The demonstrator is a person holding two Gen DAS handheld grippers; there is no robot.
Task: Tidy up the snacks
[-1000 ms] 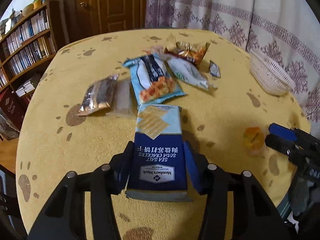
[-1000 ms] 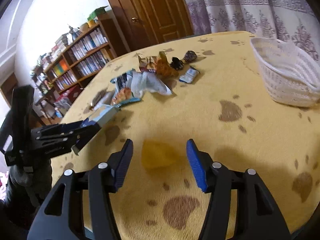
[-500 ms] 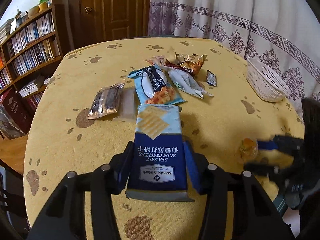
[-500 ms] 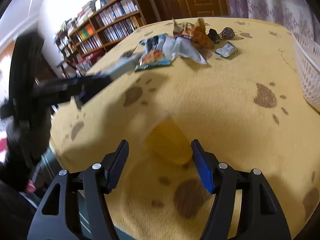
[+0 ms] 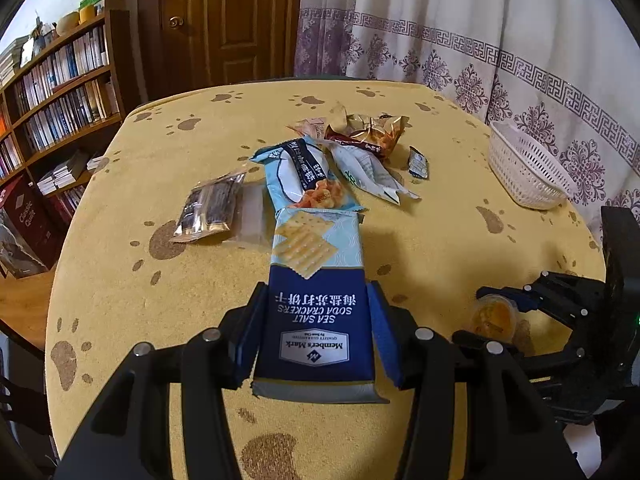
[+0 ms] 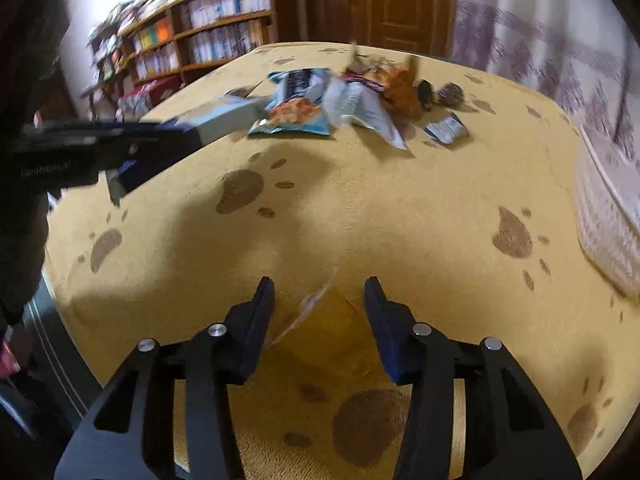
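A yellow paw-print tablecloth (image 5: 168,184) covers the table, with bookshelves (image 5: 52,92) and a patterned curtain (image 5: 500,40) behind. A white basket (image 5: 524,168) stands at the far right edge, well apart from the pile of snack packets (image 5: 316,168) mid-table. The left gripper (image 5: 316,332) clamps a sea salt cracker pack (image 5: 316,280), its long axis running straight ahead from the fingers. The right gripper (image 6: 320,312) straddles a small yellow jelly cup (image 6: 332,328); whether its half-spread fingers press the cup I cannot tell. The basket lies nearer the right gripper. Only the left view shows the cup's orange contents; the blurred right view shows two dark round sweets (image 6: 438,94) beyond the pile.
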